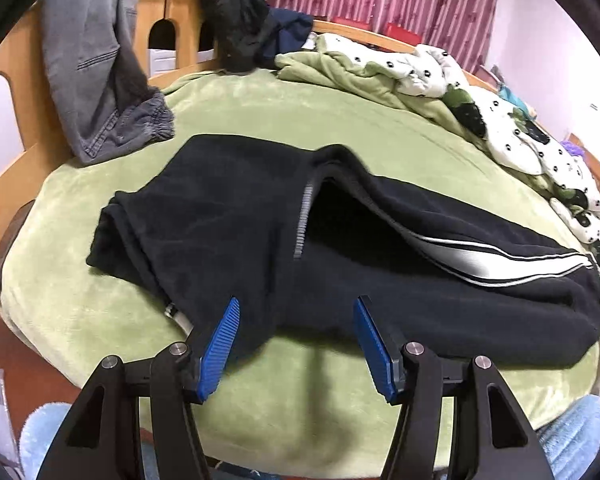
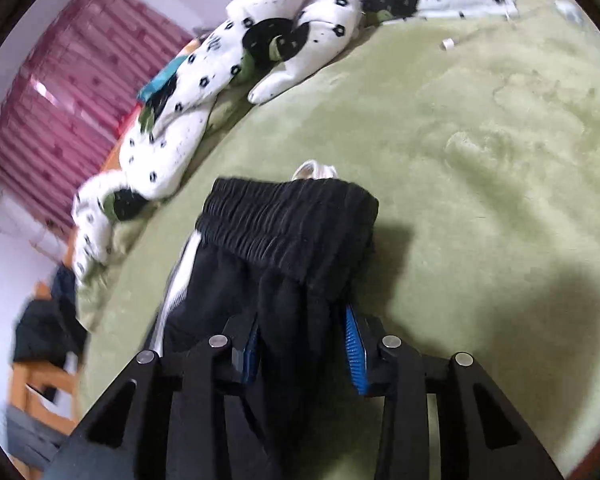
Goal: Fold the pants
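Black fleece pants (image 1: pixel 340 240), soft, limp and thick, spread across green bed (image 1: pixel 260 120), leg end at one side, elastic waistband (image 2: pixel 288 220) at the other; likely light, sagging wherever unsupported, not slippery. Left tongs (image 1: pixel 296 336) released, pads bare, just over near edge of pants. Right tongs (image 2: pixel 300 344) clenched on bunched cloth just below waistband; best taken at waistband and cuff edges, several layers pinched together.

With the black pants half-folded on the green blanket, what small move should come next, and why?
Probably carry the waistband end over toward the leg end. The right gripper has black cloth bunched between its jaws, while the left gripper stands open and empty at the near edge of the pants, which lie only loosely doubled.
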{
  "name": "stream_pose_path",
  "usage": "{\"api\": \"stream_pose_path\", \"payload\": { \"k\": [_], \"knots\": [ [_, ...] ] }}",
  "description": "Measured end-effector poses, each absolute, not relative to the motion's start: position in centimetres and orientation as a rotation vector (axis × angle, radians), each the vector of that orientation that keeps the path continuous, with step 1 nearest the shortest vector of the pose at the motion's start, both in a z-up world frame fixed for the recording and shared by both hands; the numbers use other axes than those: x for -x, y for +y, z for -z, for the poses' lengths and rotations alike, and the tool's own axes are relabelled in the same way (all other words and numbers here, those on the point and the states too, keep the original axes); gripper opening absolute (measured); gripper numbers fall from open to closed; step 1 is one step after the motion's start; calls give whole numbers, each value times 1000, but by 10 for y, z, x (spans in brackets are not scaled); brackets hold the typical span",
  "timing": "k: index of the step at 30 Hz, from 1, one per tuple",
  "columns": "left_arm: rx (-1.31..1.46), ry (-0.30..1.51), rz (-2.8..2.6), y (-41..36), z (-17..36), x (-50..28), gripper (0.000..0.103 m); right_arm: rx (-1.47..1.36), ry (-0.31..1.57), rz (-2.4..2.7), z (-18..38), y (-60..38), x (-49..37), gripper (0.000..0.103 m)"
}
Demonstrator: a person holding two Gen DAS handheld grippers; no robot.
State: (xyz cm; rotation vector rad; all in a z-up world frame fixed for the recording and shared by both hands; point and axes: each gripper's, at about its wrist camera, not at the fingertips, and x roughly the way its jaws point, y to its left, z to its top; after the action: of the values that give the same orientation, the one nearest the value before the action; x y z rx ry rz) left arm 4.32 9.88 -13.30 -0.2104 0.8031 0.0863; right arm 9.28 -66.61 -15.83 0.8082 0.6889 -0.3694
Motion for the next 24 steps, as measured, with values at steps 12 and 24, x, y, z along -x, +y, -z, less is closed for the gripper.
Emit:
{"api": "stream_pose_path", "payload": {
  "k": [12, 24],
  "knots": [
    [132, 723, -125, 112, 131, -155, 6, -510, 764, 403, 99, -572, -44, 46],
    [303, 691, 6, 139, 116, -193, 69, -434, 803, 130, 85, -405, -117, 47]
  ]
}}
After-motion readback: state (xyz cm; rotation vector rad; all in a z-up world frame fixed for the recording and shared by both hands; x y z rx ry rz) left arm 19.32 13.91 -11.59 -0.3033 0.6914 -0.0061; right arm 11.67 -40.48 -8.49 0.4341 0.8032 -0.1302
